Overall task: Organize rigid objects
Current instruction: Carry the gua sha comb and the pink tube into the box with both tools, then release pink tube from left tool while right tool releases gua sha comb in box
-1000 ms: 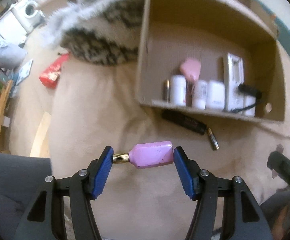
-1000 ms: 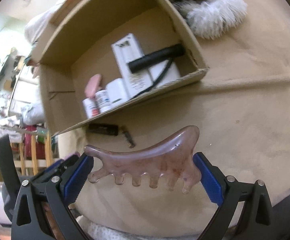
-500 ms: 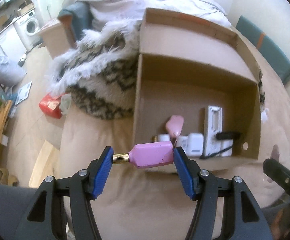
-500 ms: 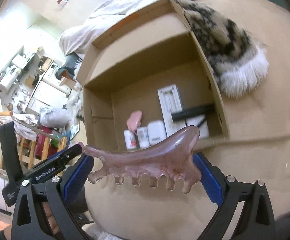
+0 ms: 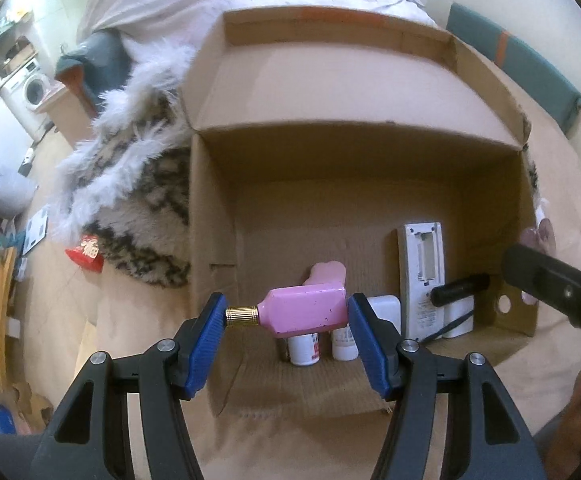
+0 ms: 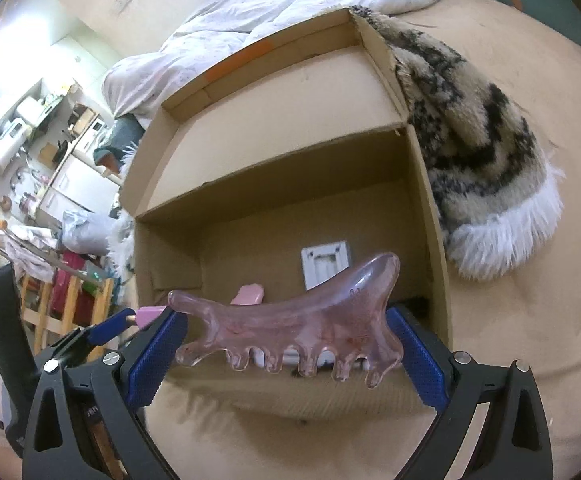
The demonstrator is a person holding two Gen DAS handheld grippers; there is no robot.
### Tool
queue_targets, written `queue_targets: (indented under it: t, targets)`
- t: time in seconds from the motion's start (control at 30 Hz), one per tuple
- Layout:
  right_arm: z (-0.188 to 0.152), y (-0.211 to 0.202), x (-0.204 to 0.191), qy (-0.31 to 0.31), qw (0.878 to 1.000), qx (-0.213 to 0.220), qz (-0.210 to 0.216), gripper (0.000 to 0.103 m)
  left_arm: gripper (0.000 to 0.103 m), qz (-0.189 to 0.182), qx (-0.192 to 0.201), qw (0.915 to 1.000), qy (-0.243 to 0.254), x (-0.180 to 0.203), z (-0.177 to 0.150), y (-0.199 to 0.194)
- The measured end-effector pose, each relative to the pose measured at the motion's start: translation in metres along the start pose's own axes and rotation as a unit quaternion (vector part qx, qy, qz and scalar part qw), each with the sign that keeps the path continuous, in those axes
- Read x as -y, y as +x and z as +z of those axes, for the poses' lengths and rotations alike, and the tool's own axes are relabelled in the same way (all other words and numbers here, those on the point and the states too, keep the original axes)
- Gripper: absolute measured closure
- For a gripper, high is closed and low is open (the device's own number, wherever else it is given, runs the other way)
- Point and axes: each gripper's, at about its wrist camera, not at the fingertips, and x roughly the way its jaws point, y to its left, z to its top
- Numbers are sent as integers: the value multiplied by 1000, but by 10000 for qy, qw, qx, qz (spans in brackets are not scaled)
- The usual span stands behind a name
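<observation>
My left gripper [image 5: 288,314] is shut on a pink bottle [image 5: 304,311] with a gold cap, held crosswise over the near edge of an open cardboard box [image 5: 210,208]. My right gripper [image 6: 286,336] is shut on a translucent pink comb-shaped scraper [image 6: 290,322], also over the box's [image 6: 430,208] near edge. Inside the box lie small white bottles [image 5: 304,350], a pink item [image 5: 326,270], a white remote-like device [image 5: 422,260] and a black cylinder [image 5: 458,286]. In the right wrist view the left gripper [image 6: 142,318] shows at the lower left.
The box sits on a beige bedspread [image 6: 530,340]. A furry patterned blanket [image 5: 130,184] lies against the box's left side in the left wrist view. A white duvet [image 6: 290,4] is heaped behind. A red packet [image 5: 86,252] lies at the bed's left edge.
Both grippers have moved up and toward the box with their objects still held. The box now fills both views, and the black items on the bedspread before it are out of sight.
</observation>
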Motion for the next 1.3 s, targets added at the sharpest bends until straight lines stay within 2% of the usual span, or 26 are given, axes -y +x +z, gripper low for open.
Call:
queue_targets:
  t: [0.23, 0.37, 0.67, 0.73, 0.77, 1.0, 1.3]
  targets:
    - [-6, 24, 6, -42, 9998, -115, -129, 0, 44, -165, -163, 9997, 10, 3, -8, 28]
    - [-8, 36, 13, 141, 9995, -283, 47, 0, 44, -219, -204, 9995, 45, 6, -11, 35]
    - [-4, 48, 9, 33, 9993, -315, -175, 0, 44, -260, -222, 9994, 28, 8, -12, 42]
    - [-3, 48, 8, 19, 9993, -302, -213, 0, 57, -232, -241, 9994, 18, 5, -11, 45]
    - [-3, 50, 5, 2, 9993, -298, -233, 0, 59, -238, -278, 9993, 29, 5, -11, 47]
    - [-4, 55, -2, -103, 9985, -300, -443, 0, 59, -238, -299, 9993, -33, 2, -11, 49]
    - [-3, 55, -2, -59, 9986, -242, -467, 0, 59, -252, -281, 9993, -26, 5, -15, 47]
